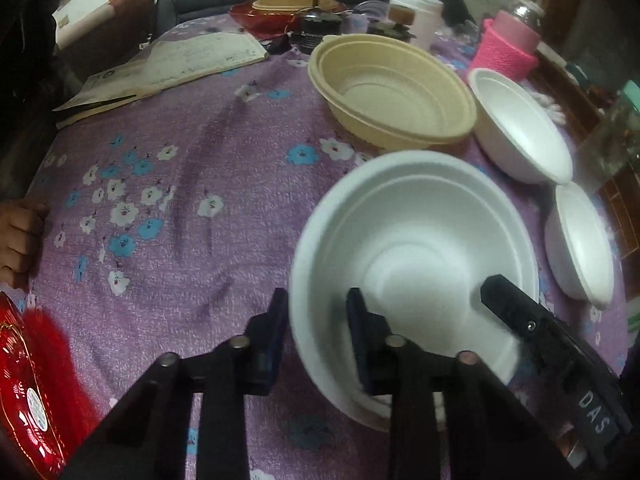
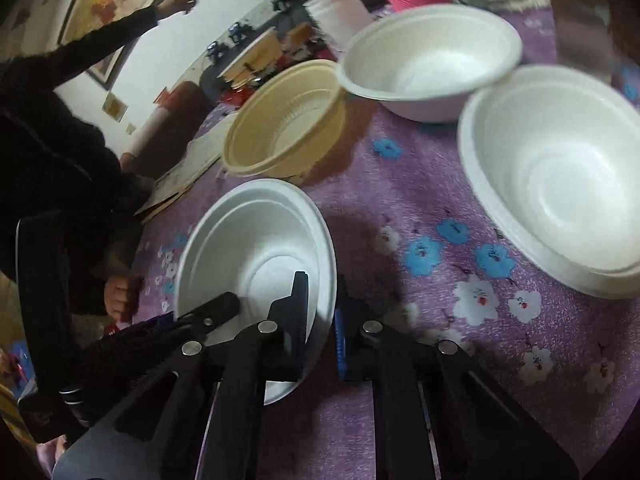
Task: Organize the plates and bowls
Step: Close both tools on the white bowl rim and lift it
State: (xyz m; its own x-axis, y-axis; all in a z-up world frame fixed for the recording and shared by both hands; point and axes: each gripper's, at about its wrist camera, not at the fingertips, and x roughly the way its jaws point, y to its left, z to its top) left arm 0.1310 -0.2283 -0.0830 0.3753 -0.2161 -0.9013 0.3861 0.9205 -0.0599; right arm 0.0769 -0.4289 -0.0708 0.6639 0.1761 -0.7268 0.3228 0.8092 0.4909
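Purple flowered worktop [image 1: 168, 184], bowls at two o'clock.
We pinch one white bowl [image 1: 412, 240] with both claws: left claw [image 1: 318, 334], right claw [image 2: 320, 316] clamped on its rim.

Left hand-held gripper [image 1: 318, 320] clamped, right hand-held gripper [image 2: 320, 312] clamped

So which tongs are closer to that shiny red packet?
Left. The left tongs grip the white bowl on the rim facing the red packet; the right tongs grip the opposite rim, farther away.
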